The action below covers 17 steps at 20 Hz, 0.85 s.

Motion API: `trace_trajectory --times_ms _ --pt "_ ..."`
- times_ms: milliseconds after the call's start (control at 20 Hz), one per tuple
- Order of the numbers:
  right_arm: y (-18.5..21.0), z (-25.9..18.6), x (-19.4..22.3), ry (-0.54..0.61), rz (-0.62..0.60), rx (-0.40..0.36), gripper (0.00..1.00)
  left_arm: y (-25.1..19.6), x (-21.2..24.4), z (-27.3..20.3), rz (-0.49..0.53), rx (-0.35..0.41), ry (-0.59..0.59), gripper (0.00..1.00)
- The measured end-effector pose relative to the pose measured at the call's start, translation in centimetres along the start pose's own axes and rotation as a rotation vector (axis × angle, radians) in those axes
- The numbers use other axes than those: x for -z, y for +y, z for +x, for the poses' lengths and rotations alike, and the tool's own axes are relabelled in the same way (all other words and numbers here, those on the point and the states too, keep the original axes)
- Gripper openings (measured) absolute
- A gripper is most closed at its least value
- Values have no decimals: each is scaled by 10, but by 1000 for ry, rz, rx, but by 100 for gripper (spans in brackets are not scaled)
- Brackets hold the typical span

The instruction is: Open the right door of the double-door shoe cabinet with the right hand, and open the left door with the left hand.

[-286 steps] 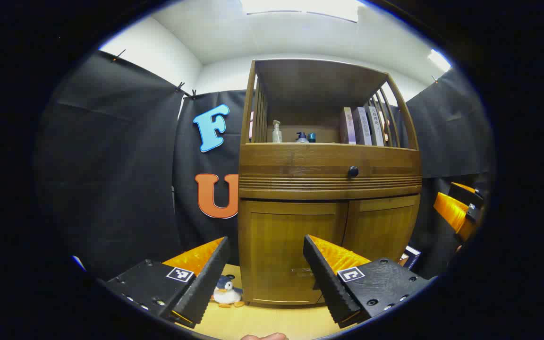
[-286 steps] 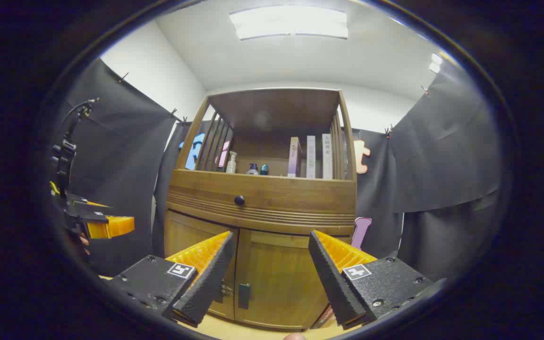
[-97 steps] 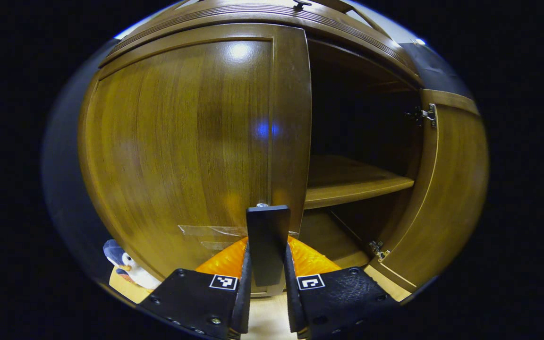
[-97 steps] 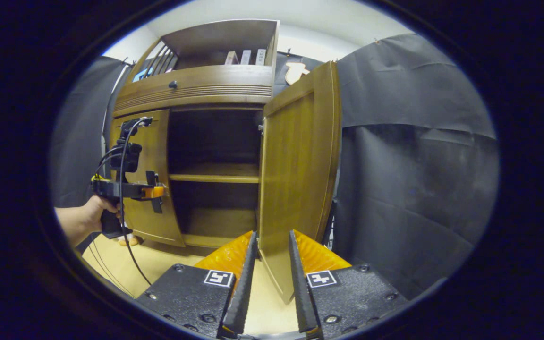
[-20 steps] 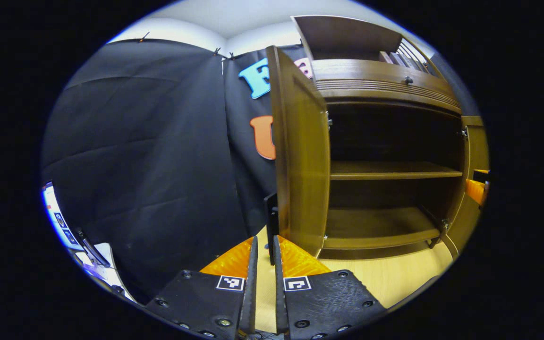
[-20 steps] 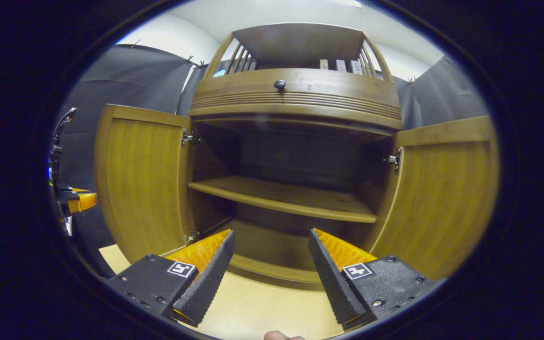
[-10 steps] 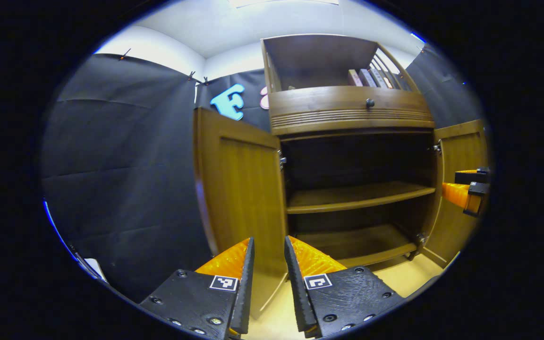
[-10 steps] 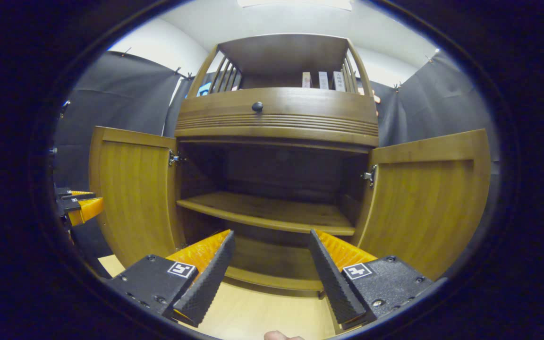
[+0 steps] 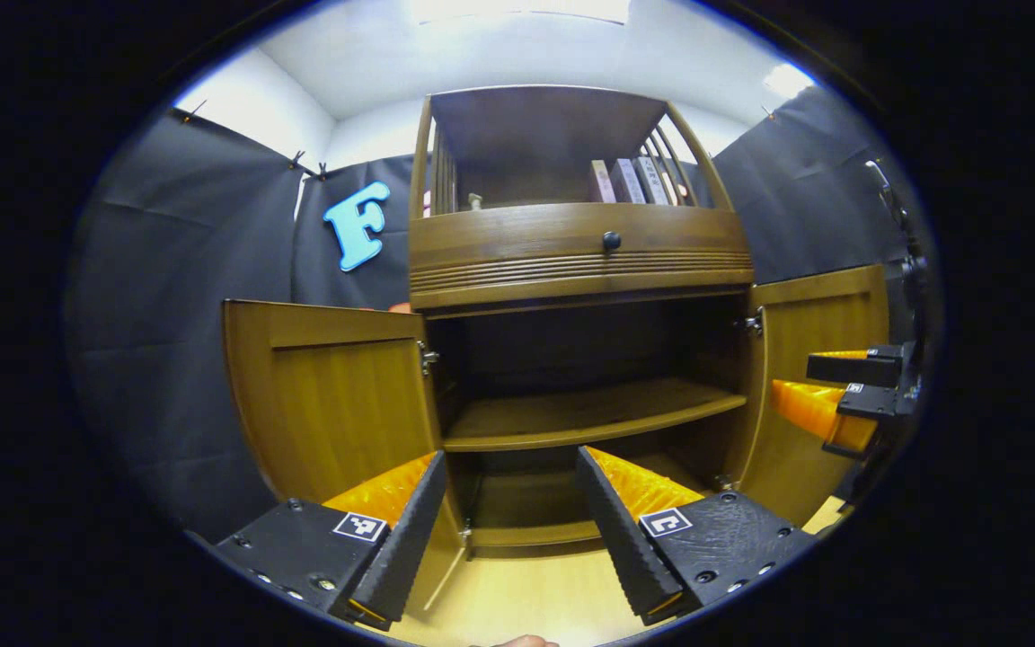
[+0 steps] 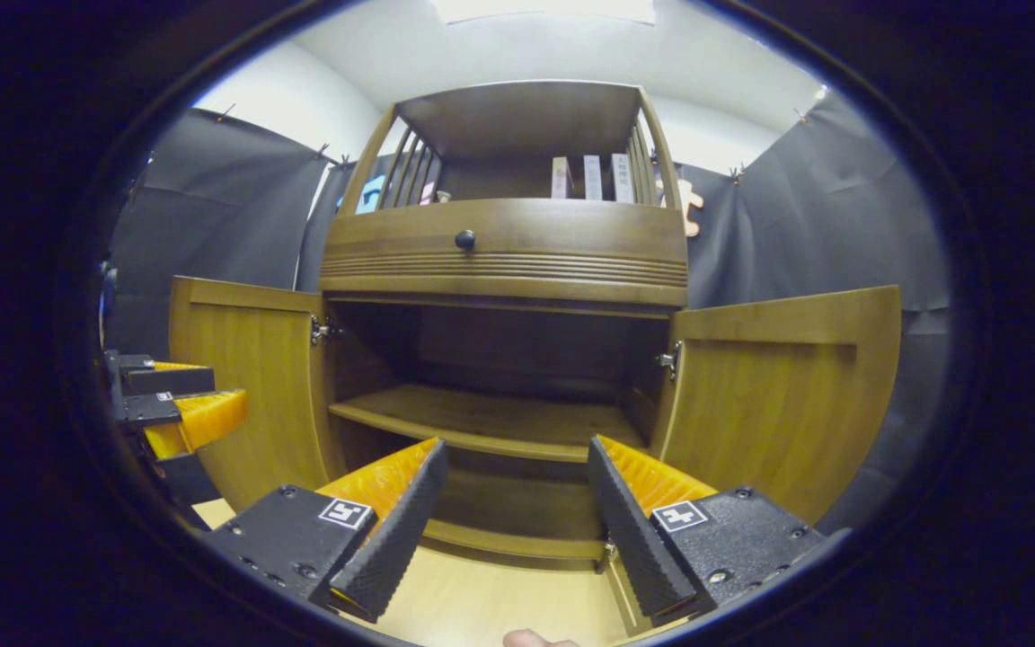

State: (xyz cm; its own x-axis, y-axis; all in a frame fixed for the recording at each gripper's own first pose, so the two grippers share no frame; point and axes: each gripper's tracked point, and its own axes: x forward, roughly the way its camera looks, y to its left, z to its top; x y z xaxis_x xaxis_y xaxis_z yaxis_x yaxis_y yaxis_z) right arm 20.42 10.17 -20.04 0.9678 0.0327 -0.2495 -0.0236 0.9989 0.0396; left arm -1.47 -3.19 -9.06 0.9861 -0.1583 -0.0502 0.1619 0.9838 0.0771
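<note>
Left door (image 9: pixel 329 404) and right door (image 10: pixel 778 395) swung wide, stiff wood on hinges (light swing, likely); grip free edge. Left gripper (image 9: pixel 508 517), right gripper (image 10: pixel 517 512) both wide, empty.

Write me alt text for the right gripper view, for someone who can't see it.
A brown wooden shoe cabinet stands with its left door and right door swung wide, showing a bare inner shelf. The right gripper hangs open in front; the left gripper is at the left edge.

A recording booth: black cloth walls (image 9: pixel 185 270) clipped up around a wooden shoe cabinet (image 9: pixel 571 252).
</note>
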Motion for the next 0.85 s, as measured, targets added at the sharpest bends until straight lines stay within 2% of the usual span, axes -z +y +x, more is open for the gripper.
trace_trajectory --times_ms 50,100,250,300,350,400,450,500,750,800,850 --pt "-2 -2 -1 -3 3 9 99 -4 -2 -1 -6 11 3 87" --pt "-4 -4 0 -3 6 17 100 -7 -5 -1 -9 17 -3 97" --pt "-8 -9 -4 -12 6 24 99 -9 -15 -1 -9 18 -25 97" --pt "-7 -11 -7 -16 7 23 99 -11 -16 0 -12 27 -22 90" --pt "-8 -12 -9 -20 7 20 99 -12 -18 1 -20 37 -22 96" --pt "-9 -13 -11 -23 6 17 99 -11 -21 1 -28 38 -24 96" --pt "-11 -14 -14 -26 4 19 94 -6 -23 0 -36 29 -26 96" --pt "-13 -15 -17 -31 3 21 99 -2 -25 0 -43 21 -29 96" --pt "-15 -18 -29 -46 17 17 99 20 -41 -3 -79 -25 -59 96" --pt "-15 -18 -32 -51 10 21 99 22 -41 -3 -79 -32 -60 100" --pt "-16 -17 -33 -55 3 24 99 24 -40 -4 -76 -37 -60 96"
